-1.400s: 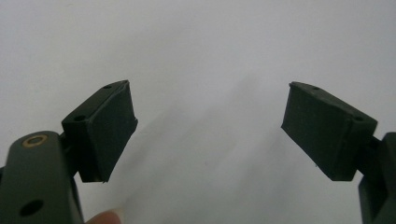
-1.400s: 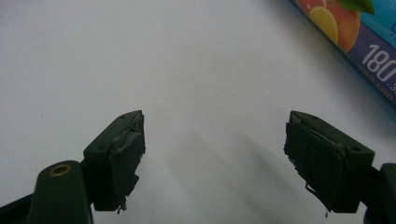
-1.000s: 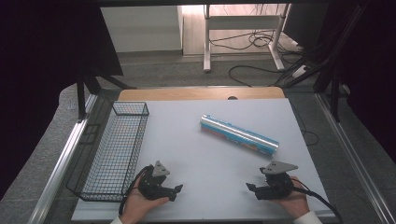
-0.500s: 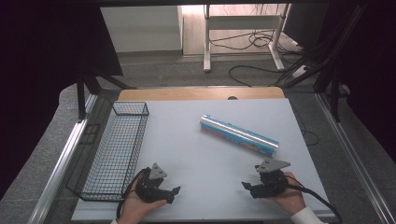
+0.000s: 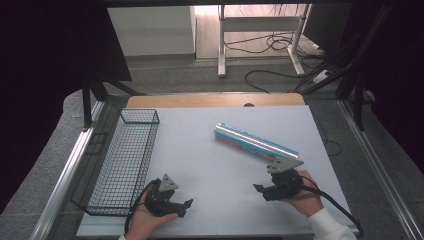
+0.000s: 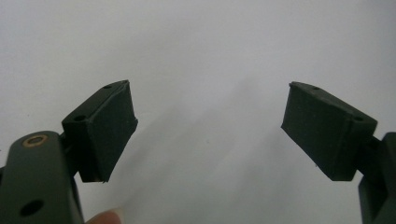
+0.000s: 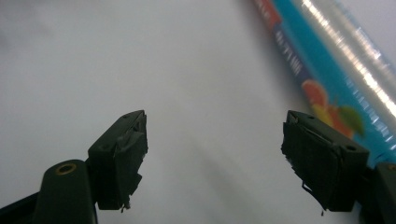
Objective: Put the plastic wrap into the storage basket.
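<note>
Resting at the near edge of the white desk (image 5: 210, 150), the left tool (image 5: 186, 204) sits in the person's left hand (image 5: 145, 222), its jaws spread wide with nothing between them; in the left gripper view they frame bare white surface, and a fingertip (image 6: 105, 217) shows at the bottom edge. Farther right and slightly farther in, the right tool (image 5: 259, 189) is held in the right hand (image 5: 300, 197), a white sleeve (image 5: 327, 227) behind it, its grey three-cornered plate uppermost. Its jaws also stand apart and empty. Just beyond that tool lies the long blue box of wrap (image 5: 256, 142), slanting across the desk from upper left to lower right, its near end close beside the right tool but not between the jaws. In the right gripper view the box (image 7: 322, 79) runs along the upper right, showing a clear glossy roll along its top, a red strip near its far end, pictures of fruit, and white lettering too blurred to read. At the left side of the desk a black wire basket (image 5: 125, 160) stands, well apart from the box.
</note>
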{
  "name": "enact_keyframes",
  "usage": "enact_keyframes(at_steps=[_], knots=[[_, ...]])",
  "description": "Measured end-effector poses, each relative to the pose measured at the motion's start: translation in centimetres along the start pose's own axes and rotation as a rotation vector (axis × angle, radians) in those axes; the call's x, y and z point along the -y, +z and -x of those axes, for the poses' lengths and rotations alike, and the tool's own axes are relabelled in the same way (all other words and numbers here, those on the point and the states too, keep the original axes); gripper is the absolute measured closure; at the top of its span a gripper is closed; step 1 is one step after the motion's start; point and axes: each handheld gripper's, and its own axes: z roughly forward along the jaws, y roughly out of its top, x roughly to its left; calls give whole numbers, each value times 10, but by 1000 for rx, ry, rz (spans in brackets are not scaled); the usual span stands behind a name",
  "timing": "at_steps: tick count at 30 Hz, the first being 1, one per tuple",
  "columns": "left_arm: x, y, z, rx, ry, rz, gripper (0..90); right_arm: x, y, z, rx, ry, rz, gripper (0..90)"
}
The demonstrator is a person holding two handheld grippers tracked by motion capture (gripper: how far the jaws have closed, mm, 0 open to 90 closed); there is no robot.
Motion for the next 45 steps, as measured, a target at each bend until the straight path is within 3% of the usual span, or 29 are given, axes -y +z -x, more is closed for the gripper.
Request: enact_keyframes(at_steps=[9,15,27,35,45], knots=[[2,-3,-3,-3,-6,6,169,-32,2,14,30,-45,-3,220],[1,-2,-2,-3,-13,5,169,-42,7,24,12,-33,-16,217],[1,-1,-3,-1,-22,2,169,-59,13,32,22,-60,-42,200],[2,0,-3,-2,-22,3,169,-71,22,47,24,-32,-70,204],[2,1,-3,-4,-13,-3,167,-85,47,64,38,-24,-105,211]])
